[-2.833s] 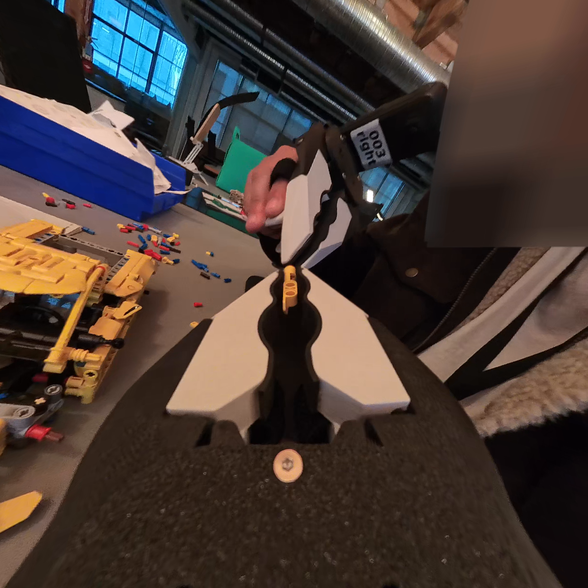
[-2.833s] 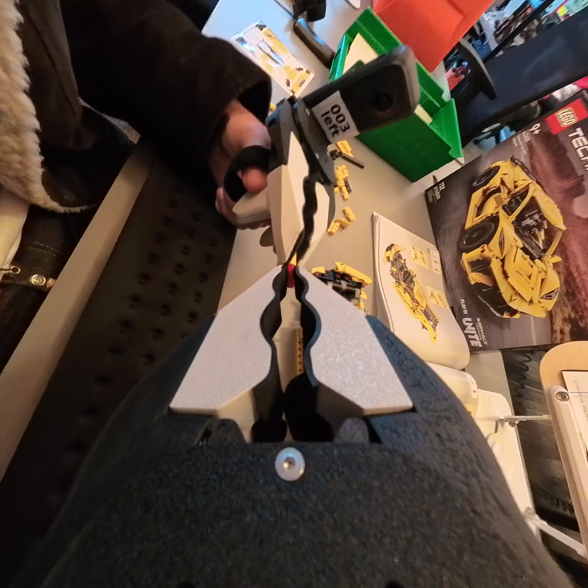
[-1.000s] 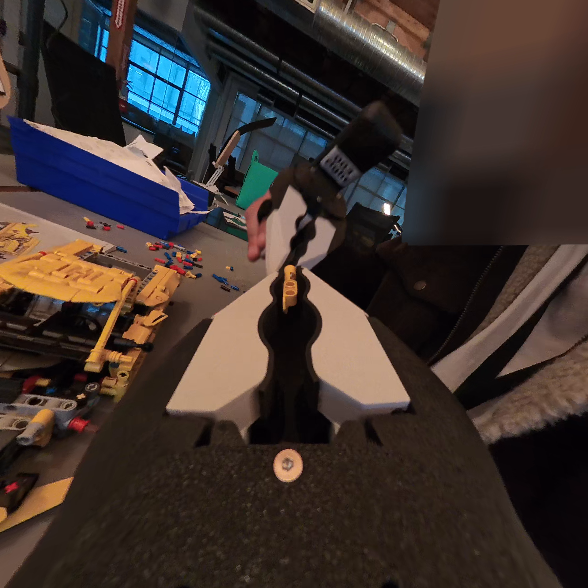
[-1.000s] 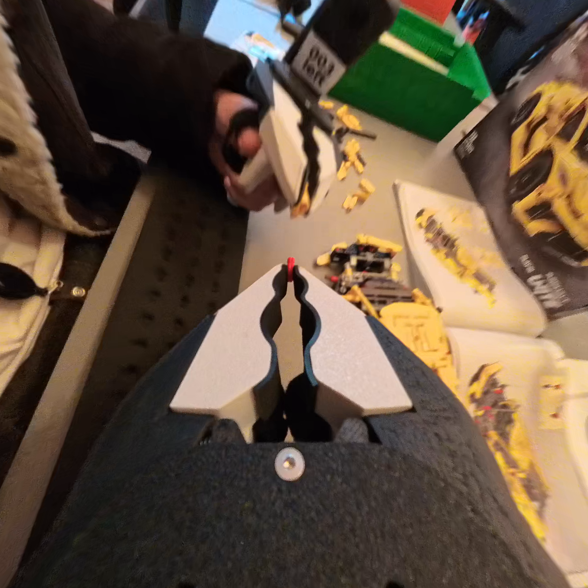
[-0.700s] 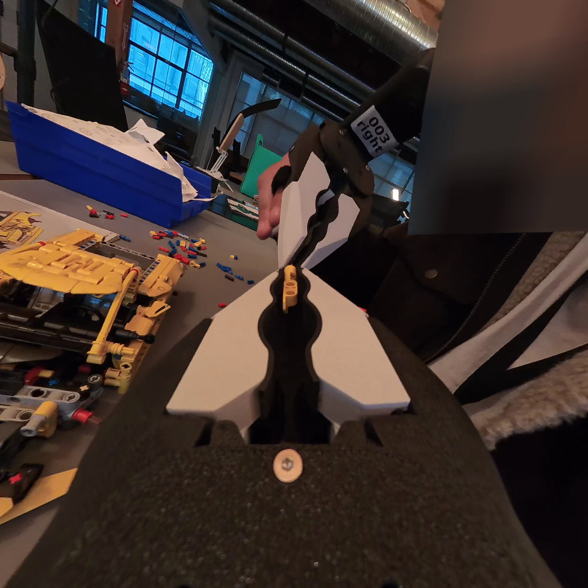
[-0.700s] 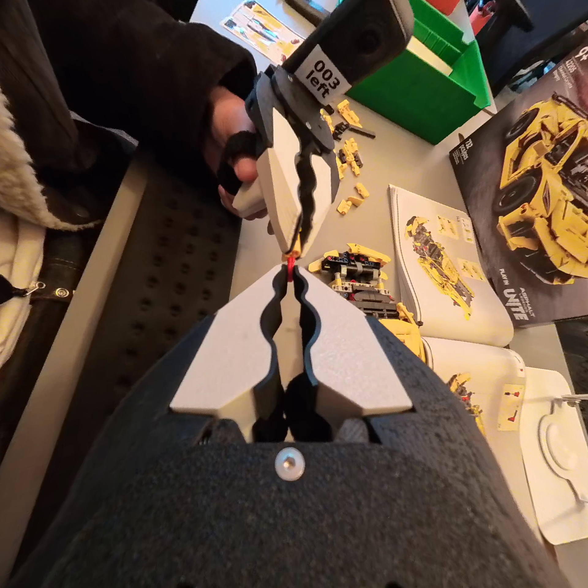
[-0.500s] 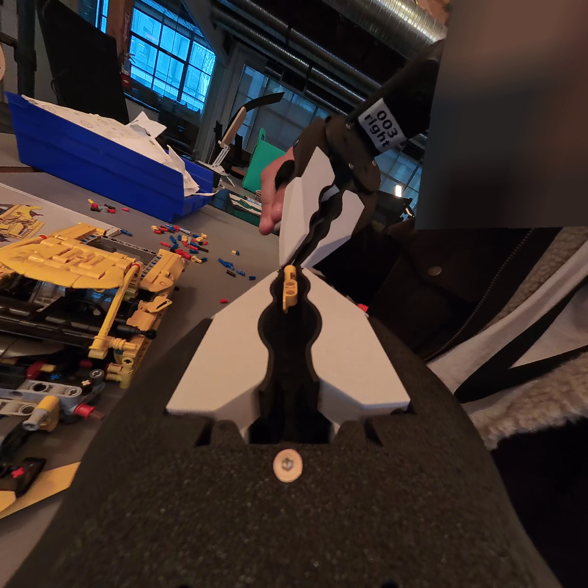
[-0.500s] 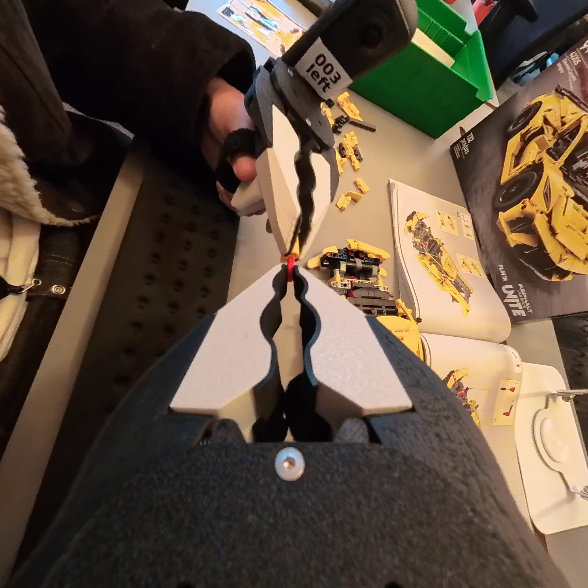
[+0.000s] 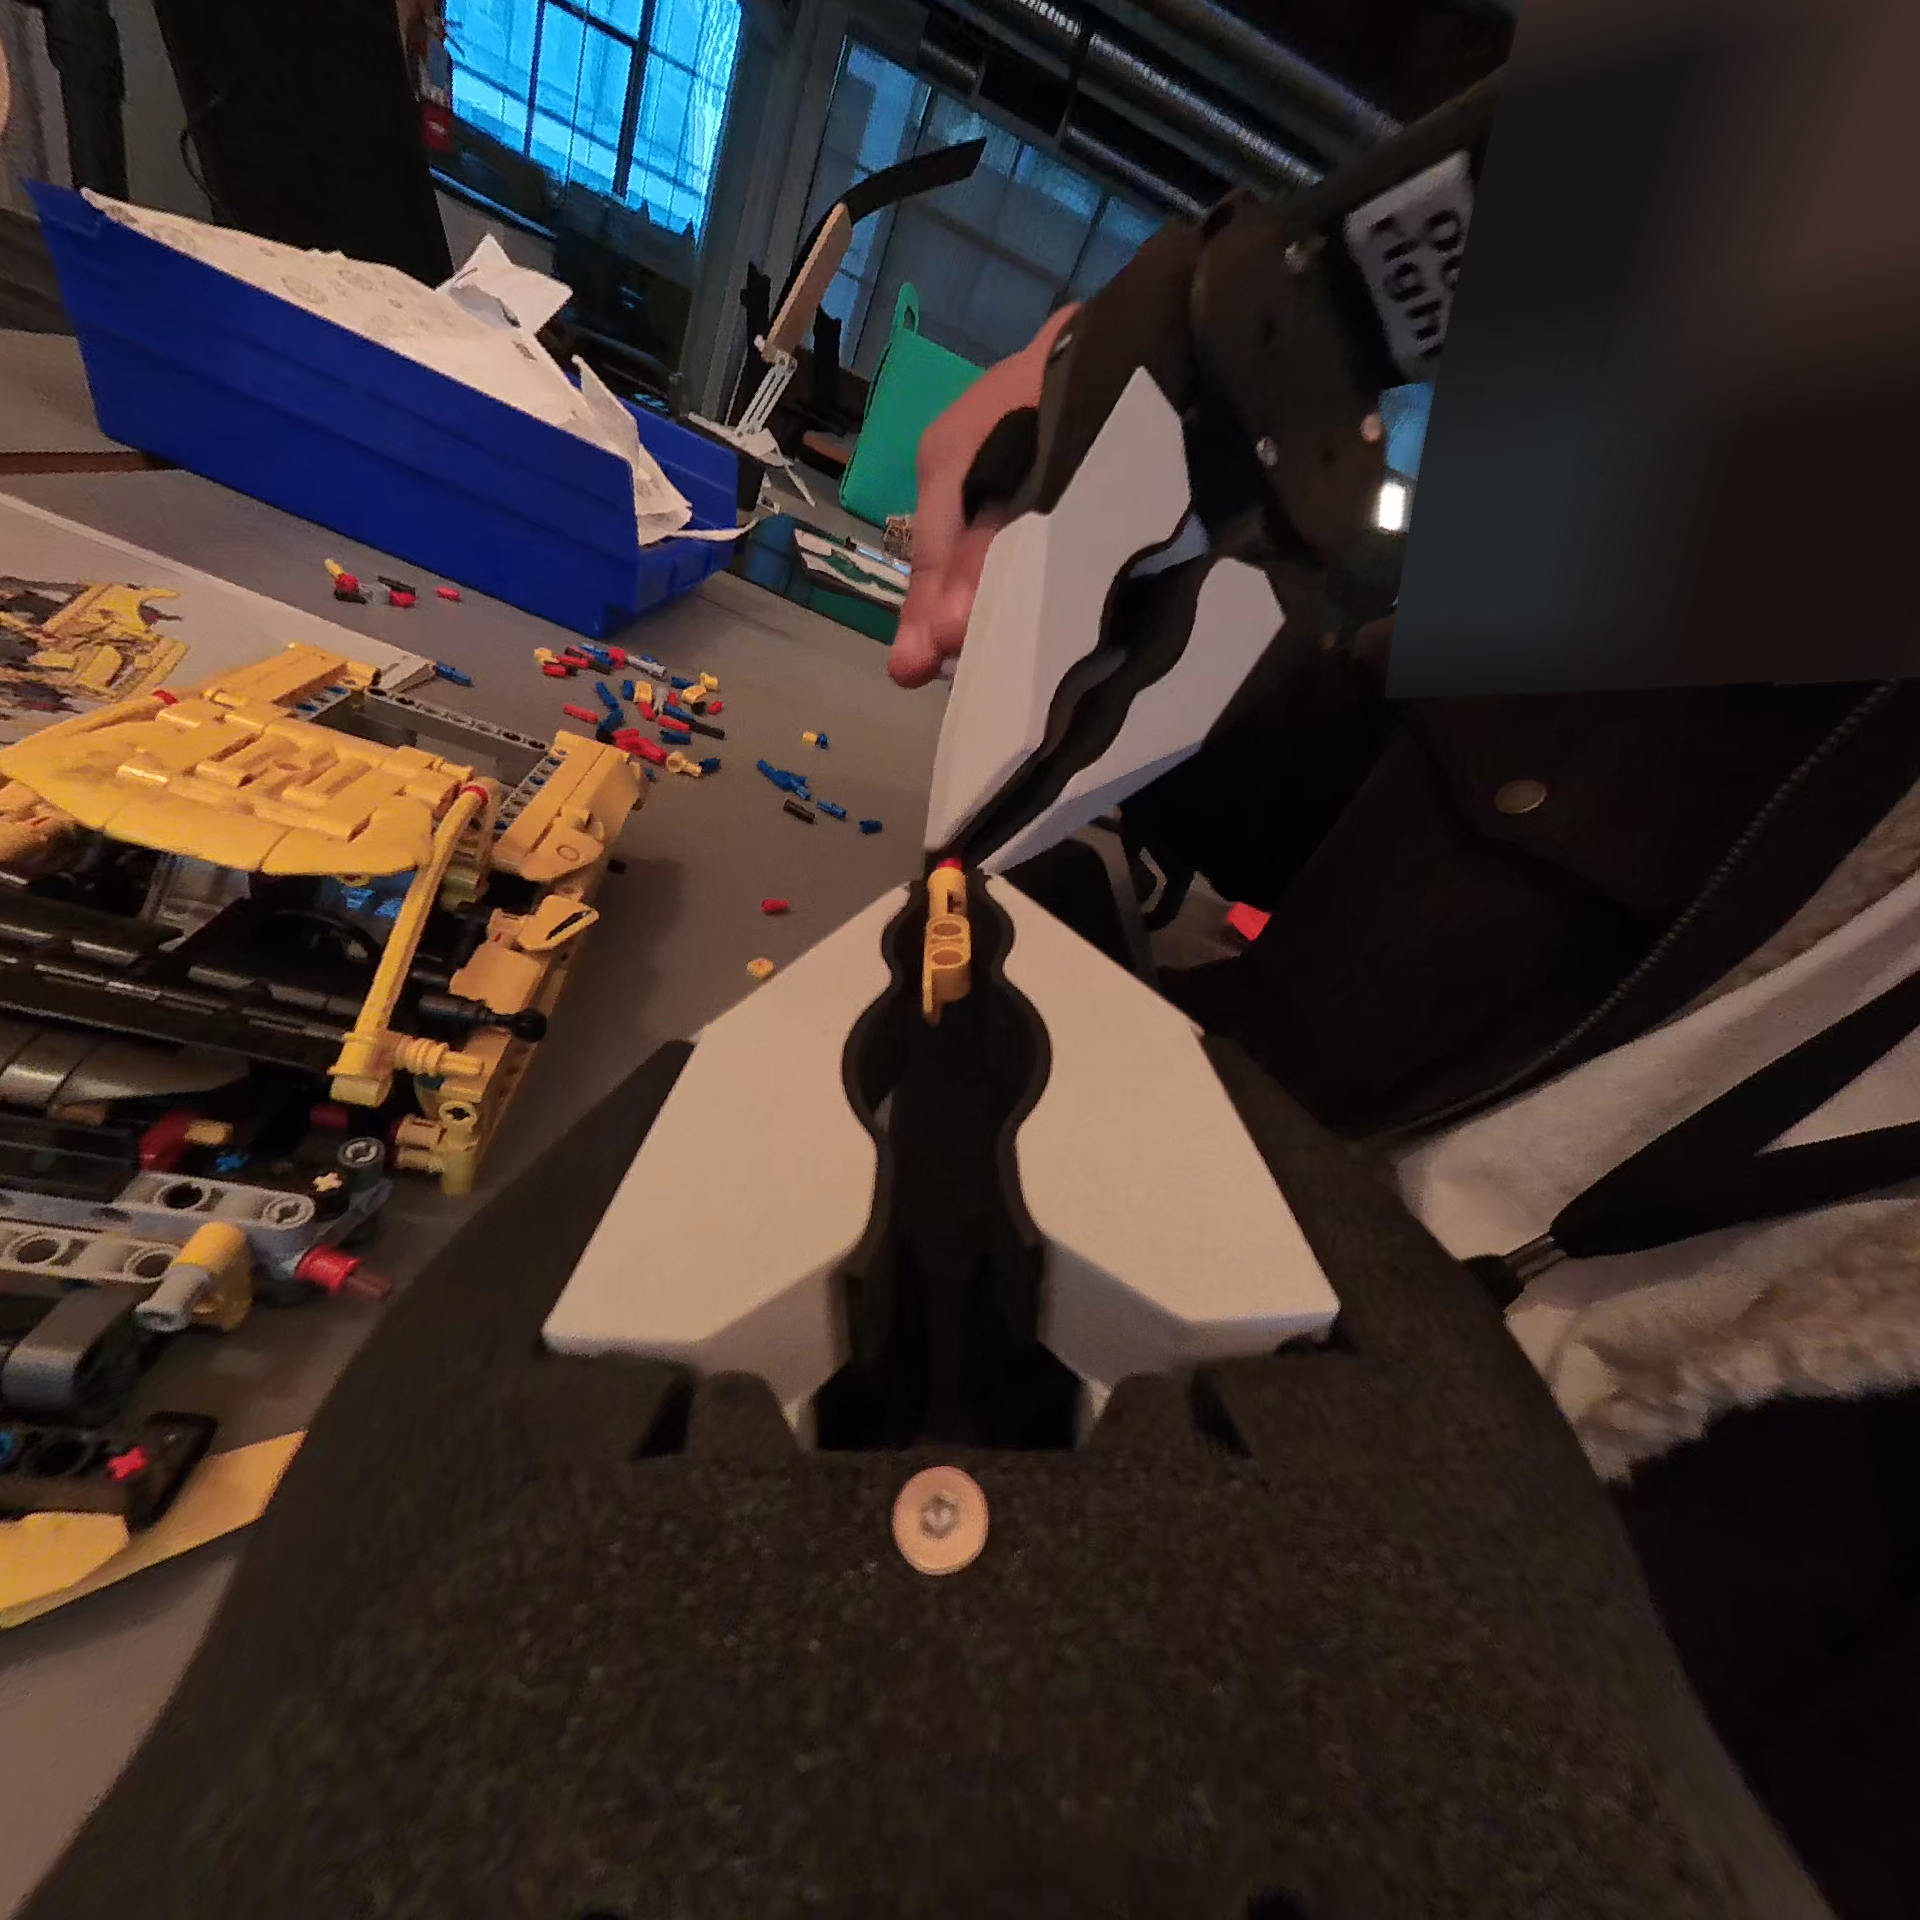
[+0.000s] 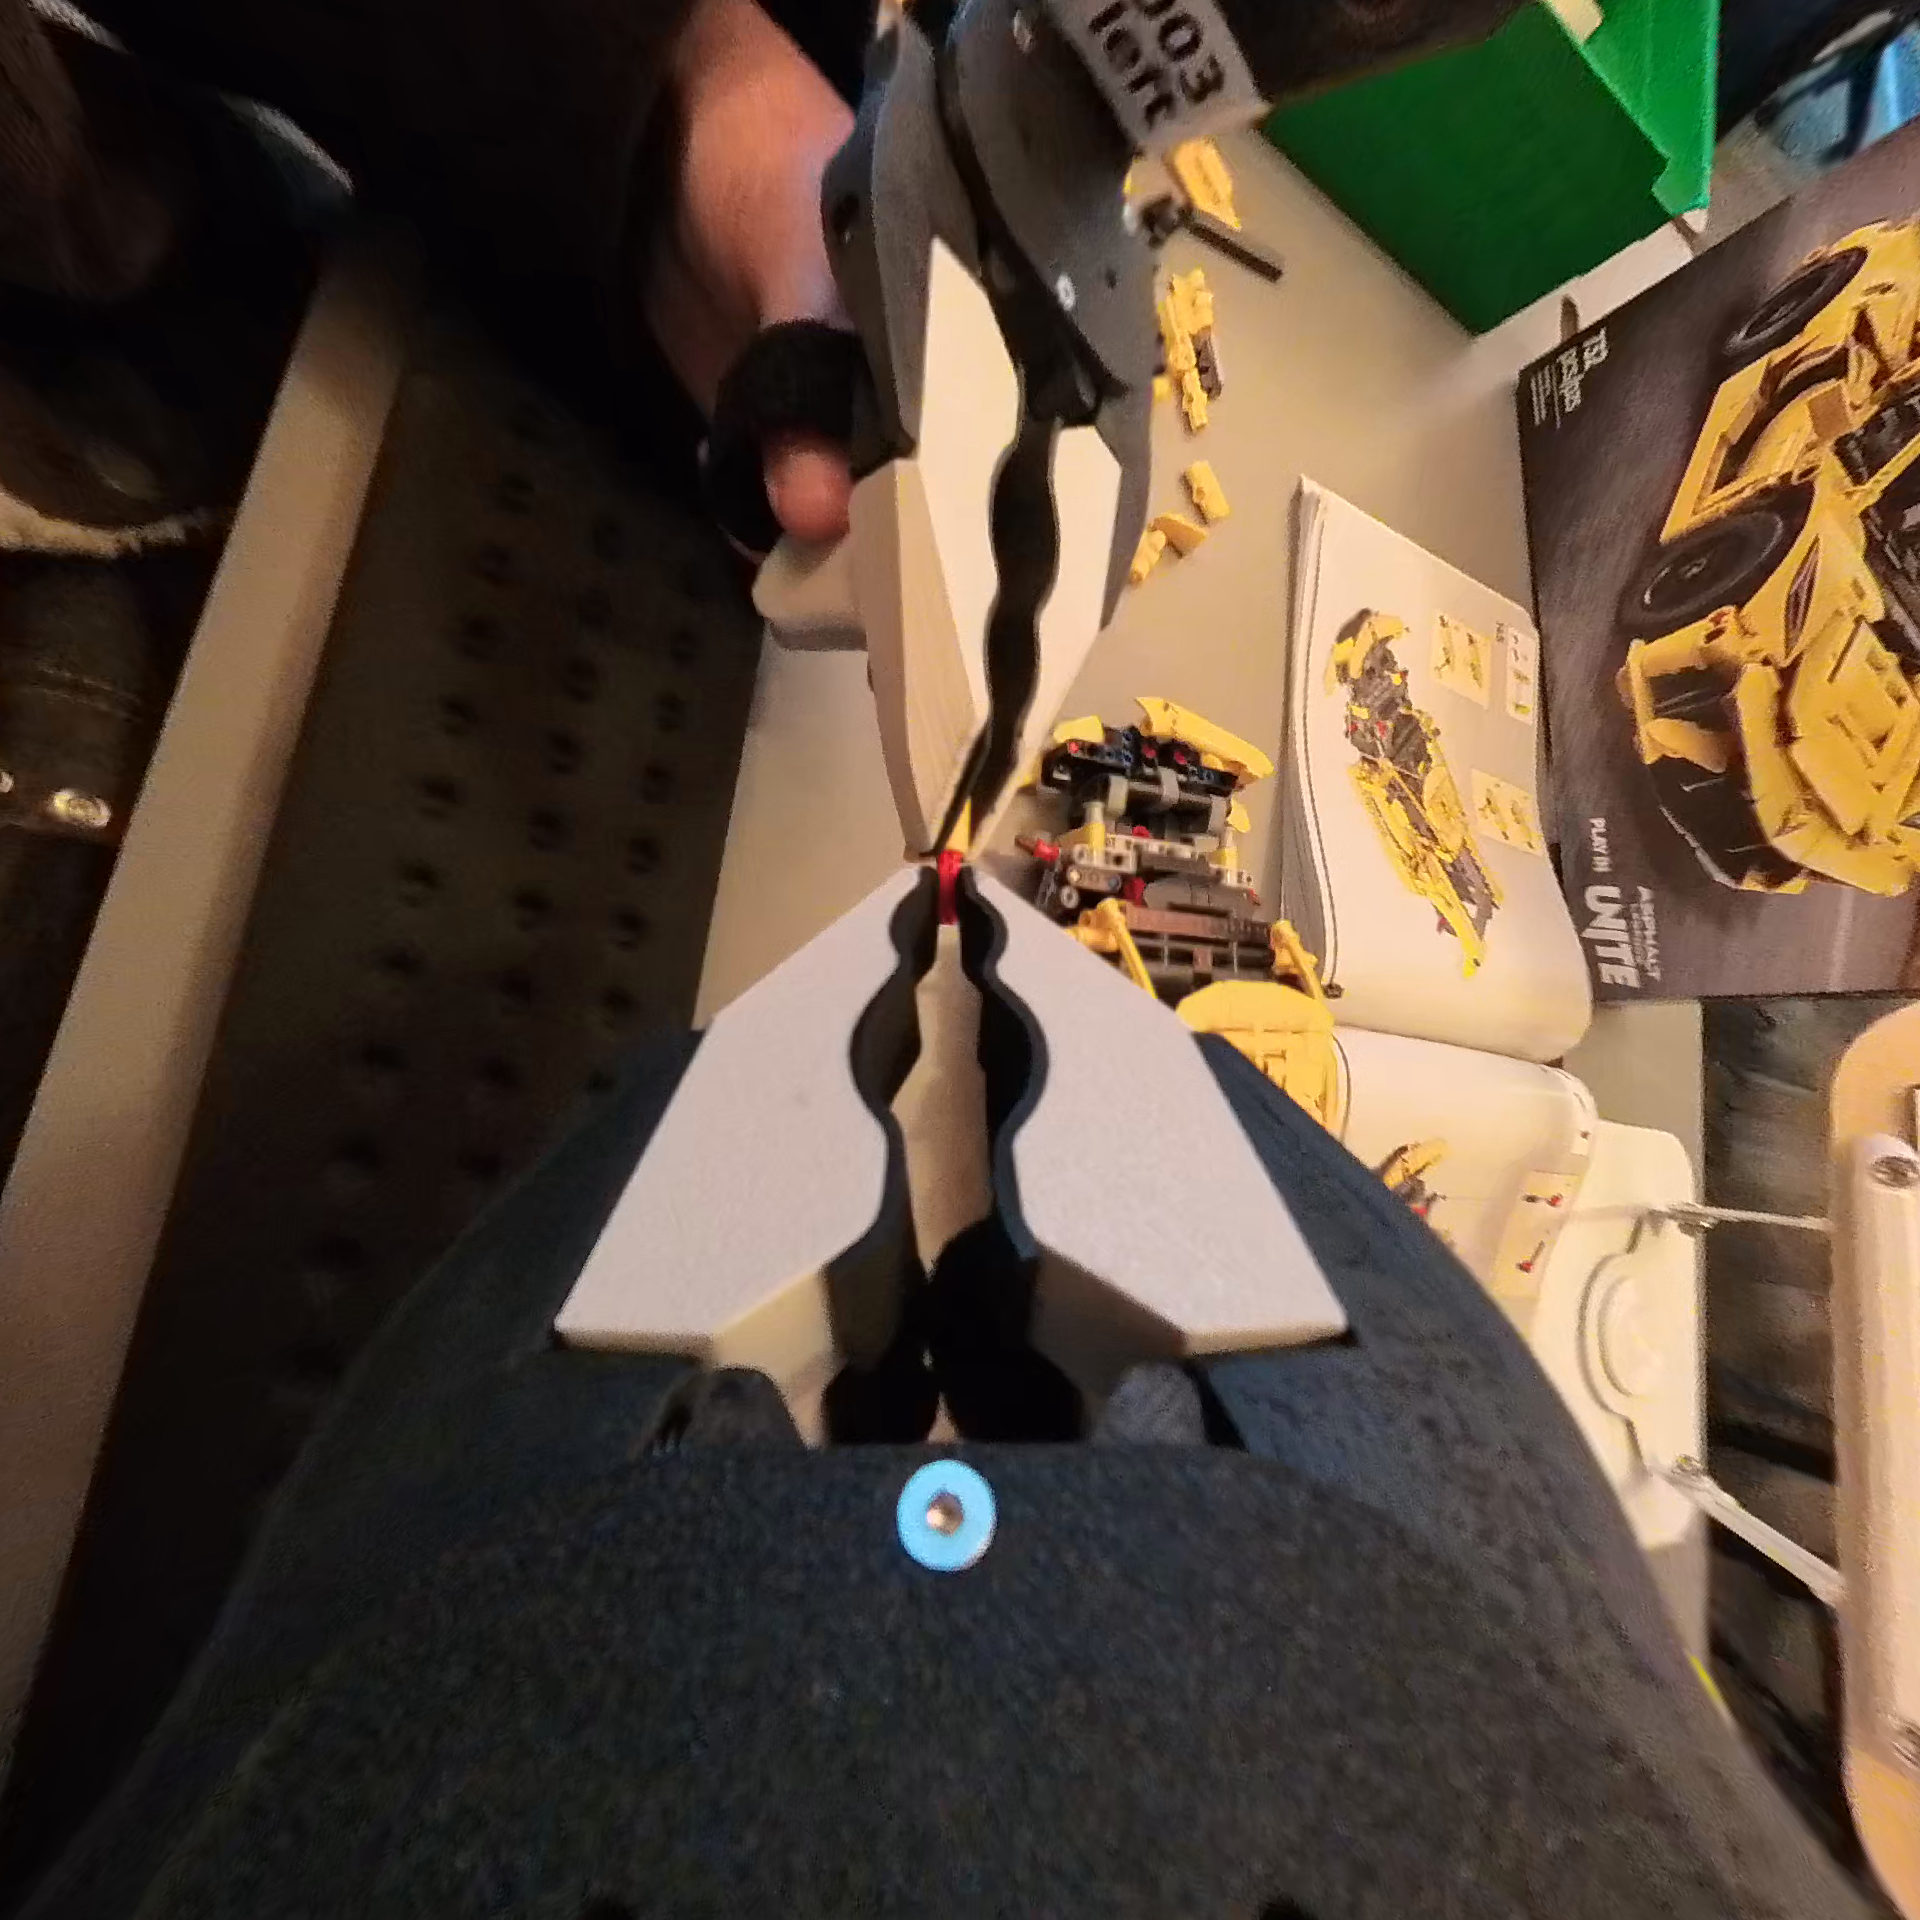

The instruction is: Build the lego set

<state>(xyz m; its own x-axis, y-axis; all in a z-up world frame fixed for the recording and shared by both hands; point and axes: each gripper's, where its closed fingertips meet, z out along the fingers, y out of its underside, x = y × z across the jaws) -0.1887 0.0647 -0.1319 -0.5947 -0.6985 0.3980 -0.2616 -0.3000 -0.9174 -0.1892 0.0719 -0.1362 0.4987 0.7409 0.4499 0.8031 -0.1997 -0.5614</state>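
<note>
My left gripper (image 9: 948, 904) is shut on a small yellow connector piece (image 9: 945, 943) with round holes, held up in the air. My right gripper (image 10: 948, 883) is shut on a small red pin (image 10: 947, 891). The two grippers meet tip to tip: in the left wrist view the right gripper (image 9: 961, 847) comes down from the upper right and the red pin (image 9: 943, 863) touches the top of the yellow piece. In the right wrist view the left gripper (image 10: 961, 826) comes down from above with a bit of the yellow piece (image 10: 966, 821) showing at its tips.
The partly built yellow car (image 9: 270, 862) lies on the grey table at left, with small loose pins (image 9: 644, 707) and a blue bin (image 9: 343, 416) behind. In the right wrist view: open instruction booklet (image 10: 1423, 790), set box (image 10: 1745, 582), green bin (image 10: 1496, 156), perforated bench (image 10: 436, 810). Less than 4 cm separates the two grippers' tips.
The grippers drew apart about a second ago, then came together again. Now the right gripper is closer and the red pin touches the tip of the yellow piece.
</note>
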